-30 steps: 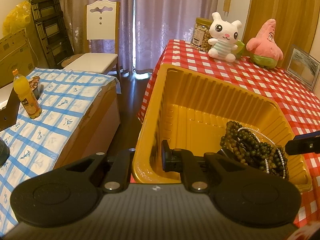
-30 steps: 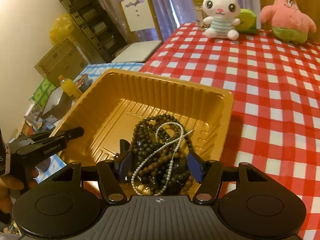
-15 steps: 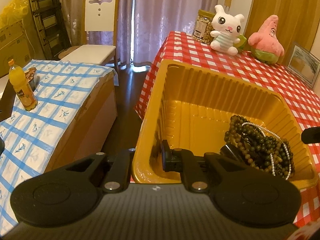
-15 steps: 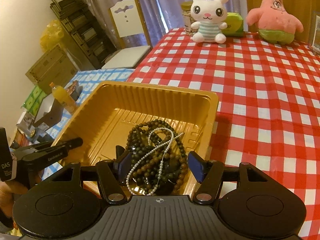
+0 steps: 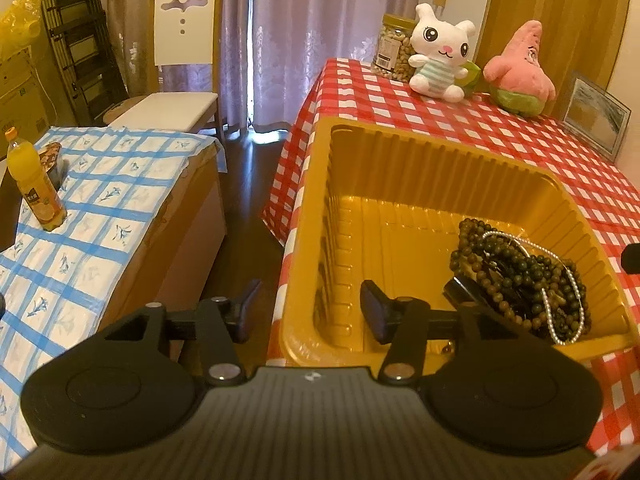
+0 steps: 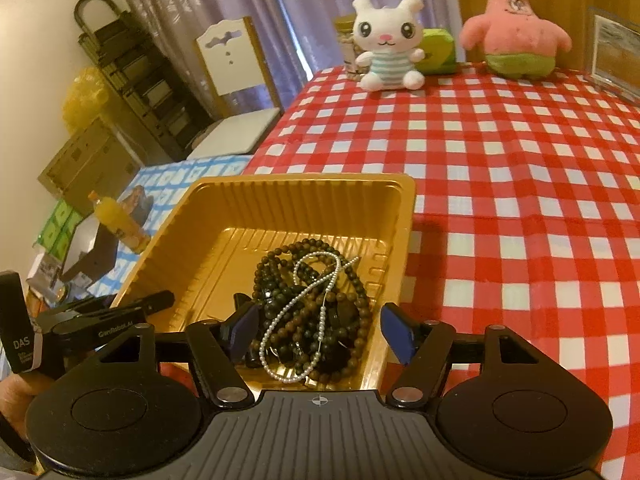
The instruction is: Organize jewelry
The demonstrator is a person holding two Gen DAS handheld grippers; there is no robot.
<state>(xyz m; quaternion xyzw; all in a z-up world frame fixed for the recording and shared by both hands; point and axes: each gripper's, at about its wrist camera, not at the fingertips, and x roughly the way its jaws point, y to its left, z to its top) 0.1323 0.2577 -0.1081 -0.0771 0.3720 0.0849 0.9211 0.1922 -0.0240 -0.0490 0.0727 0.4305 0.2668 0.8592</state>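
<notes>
While the left gripper hangs at the near left corner of the gold tray, its jaws have just been opening and now stand apart, one finger outside the tray wall and the other inside it, neither pad pressing on the wall between them. Nothing is gripped. Over the near end of the same tray the right gripper has jaws spread wide, having just opened a little further; its blue pads flank the heap of jewelry from above without pinching it.

That heap lies at the near right side of the tray floor: dark and brown bead strands tangled with a thin pearl string. Most of the tray floor beyond it is bare ribbed plastic.

Underneath, the tray sits at the near left corner of a desk covered in a red checked cloth. At the far edge stand a white bunny plush, a pink star plush, a jar of nuts and a framed picture. Off the left side, a lower surface with a blue checked cover carries an orange drink bottle, with a white chair behind.
</notes>
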